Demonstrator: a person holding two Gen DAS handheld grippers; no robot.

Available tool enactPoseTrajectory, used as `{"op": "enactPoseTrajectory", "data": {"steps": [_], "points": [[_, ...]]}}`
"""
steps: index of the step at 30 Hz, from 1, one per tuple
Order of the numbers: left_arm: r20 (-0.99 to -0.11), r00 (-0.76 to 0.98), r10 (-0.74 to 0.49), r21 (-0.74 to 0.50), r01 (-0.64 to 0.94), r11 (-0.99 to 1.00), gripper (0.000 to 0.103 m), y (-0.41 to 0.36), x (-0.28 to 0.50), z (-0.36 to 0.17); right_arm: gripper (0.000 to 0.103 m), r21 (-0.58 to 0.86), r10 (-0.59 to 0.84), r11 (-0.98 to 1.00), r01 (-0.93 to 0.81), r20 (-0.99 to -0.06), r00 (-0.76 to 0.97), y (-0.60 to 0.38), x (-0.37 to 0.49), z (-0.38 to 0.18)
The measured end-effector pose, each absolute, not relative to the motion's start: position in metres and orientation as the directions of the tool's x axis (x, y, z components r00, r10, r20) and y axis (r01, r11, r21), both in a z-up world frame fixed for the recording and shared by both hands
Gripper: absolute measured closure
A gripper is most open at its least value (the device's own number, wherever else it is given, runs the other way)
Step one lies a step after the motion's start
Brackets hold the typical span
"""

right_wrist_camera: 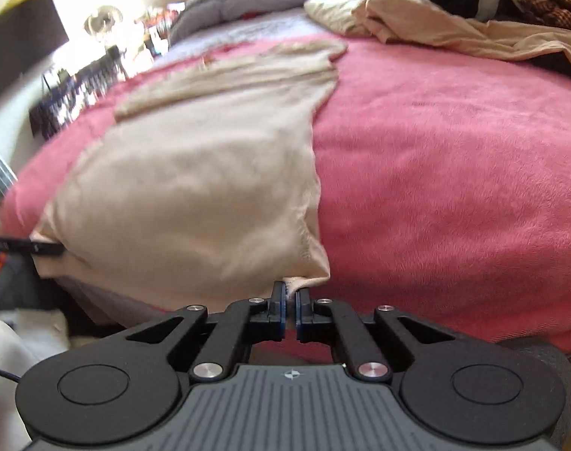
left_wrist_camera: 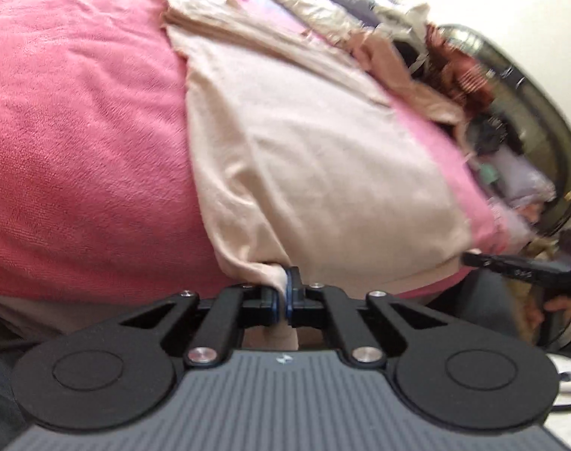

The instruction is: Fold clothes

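A cream garment (left_wrist_camera: pixel 304 158) lies spread lengthwise on a pink blanket (left_wrist_camera: pixel 78 150) over a bed. My left gripper (left_wrist_camera: pixel 285 293) is shut on one near corner of the garment's hem. My right gripper (right_wrist_camera: pixel 292 300) is shut on the other near corner of the same garment (right_wrist_camera: pixel 195 188). The right gripper's fingers (left_wrist_camera: pixel 511 267) show at the right of the left wrist view, at the hem. The left gripper's fingers (right_wrist_camera: pixel 41 248) show at the left of the right wrist view. The far end of the garment is bunched in folds.
A pile of other clothes (right_wrist_camera: pixel 454 7) lies at the far side of the bed, cream, black and red-checked pieces among them. A grey quilt (right_wrist_camera: pixel 247 0) lies beyond the pink blanket (right_wrist_camera: pixel 454 169). Cluttered shelves and a fan stand at the far left.
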State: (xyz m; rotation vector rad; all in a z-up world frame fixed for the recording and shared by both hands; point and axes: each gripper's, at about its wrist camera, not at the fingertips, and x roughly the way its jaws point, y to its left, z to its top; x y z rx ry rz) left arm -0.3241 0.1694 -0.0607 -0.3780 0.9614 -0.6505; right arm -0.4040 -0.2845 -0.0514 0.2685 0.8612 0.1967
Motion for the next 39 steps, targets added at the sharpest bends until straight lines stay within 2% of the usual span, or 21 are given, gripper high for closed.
{"op": "enactPoseTrajectory", "data": {"steps": [5,9,11,13,15,18,20,21,22,23,25,26,28,30,33,34,35,37,39], "points": [[-0.45,0.489,-0.747,-0.679,0.356,0.642,0.103,0.178,-0.325,-0.032,0.097,0.415,0.325,0.907,-0.068,-0.589,0.74,-0.294,-0.407,-0.003],[-0.314,0.564,-0.764,-0.747,0.35,0.566,0.103,0.195,-0.296,-0.007,0.097,0.484,0.31,0.875,-0.03,-0.51,0.802,-0.307,-0.381,0.025],[-0.279,0.611,-0.741,-0.741,0.353,0.571,0.102,0.199,-0.273,0.003,0.097,0.511,0.276,0.859,0.008,-0.477,0.834,-0.318,-0.357,0.033],[-0.298,0.657,-0.693,-0.721,0.32,0.614,0.101,0.205,-0.246,0.007,0.097,0.509,0.237,0.86,0.044,-0.475,0.848,-0.325,-0.327,0.031],[-0.358,0.676,-0.644,-0.704,0.258,0.662,0.097,0.206,-0.217,-0.001,0.097,0.493,0.199,0.867,0.078,-0.486,0.851,-0.329,-0.297,0.026],[-0.564,0.655,-0.502,-0.574,0.127,0.809,0.097,0.193,-0.172,-0.026,0.095,0.401,0.135,0.905,0.14,-0.584,0.8,-0.322,-0.246,-0.004],[-0.684,0.613,-0.396,-0.46,0.059,0.886,0.098,0.183,-0.156,-0.047,0.093,0.287,0.061,0.941,0.18,-0.667,0.742,-0.309,-0.221,-0.035],[-0.681,0.622,-0.386,-0.44,0.073,0.895,0.097,0.182,-0.158,-0.054,0.092,0.213,0.019,0.962,0.172,-0.677,0.736,-0.299,-0.219,-0.048],[-0.67,0.636,-0.384,-0.426,0.095,0.9,0.089,0.181,-0.161,-0.06,0.084,0.136,-0.025,0.978,0.159,-0.68,0.733,-0.29,-0.218,-0.061],[-0.665,0.642,-0.381,-0.408,0.114,0.906,0.086,0.179,-0.162,-0.062,0.08,0.058,-0.068,0.988,0.145,-0.679,0.731,-0.28,-0.216,-0.074],[-0.649,0.662,-0.375,-0.37,0.156,0.916,0.086,0.178,-0.171,-0.066,0.048,-0.138,-0.199,0.98,0.145,-0.572,0.796,-0.26,-0.234,-0.093],[-0.64,0.671,-0.374,-0.36,0.167,0.918,0.086,0.177,-0.174,-0.067,0.045,-0.157,-0.219,0.975,0.159,-0.534,0.817,-0.257,-0.24,-0.1],[-0.625,0.686,-0.372,-0.339,0.191,0.921,0.086,0.175,-0.181,-0.069,0.043,-0.128,-0.227,0.974,0.187,-0.499,0.837,-0.262,-0.248,-0.106],[-0.621,0.697,-0.358,-0.299,0.212,0.93,0.086,0.17,-0.184,-0.069,0.033,-0.043,-0.205,0.976,0.214,-0.512,0.834,-0.274,-0.25,-0.107],[-0.636,0.711,-0.299,-0.216,0.208,0.954,0.085,0.157,-0.19,-0.057,0.031,0.045,-0.166,0.973,0.225,-0.539,0.826,-0.289,-0.249,-0.104],[-0.634,0.724,-0.272,-0.195,0.19,0.962,0.078,0.156,-0.197,-0.049,0.031,0.054,-0.155,0.974,0.219,-0.546,0.823,-0.292,-0.25,-0.1],[-0.629,0.738,-0.244,-0.175,0.171,0.97,0.059,0.155,-0.205,-0.041,0.031,0.062,-0.143,0.976,0.209,-0.539,0.83,-0.293,-0.256,-0.093],[-0.561,0.8,-0.213,-0.118,0.177,0.977,0.043,0.156,-0.235,-0.021,0.031,0.084,-0.111,0.98,0.178,-0.512,0.852,-0.294,-0.273,-0.078],[-0.525,0.816,-0.242,-0.072,0.24,0.968,0.031,0.147,-0.249,-0.014,0.031,0.103,-0.077,0.984,0.148,-0.498,0.864,-0.293,-0.291,-0.069]]}}
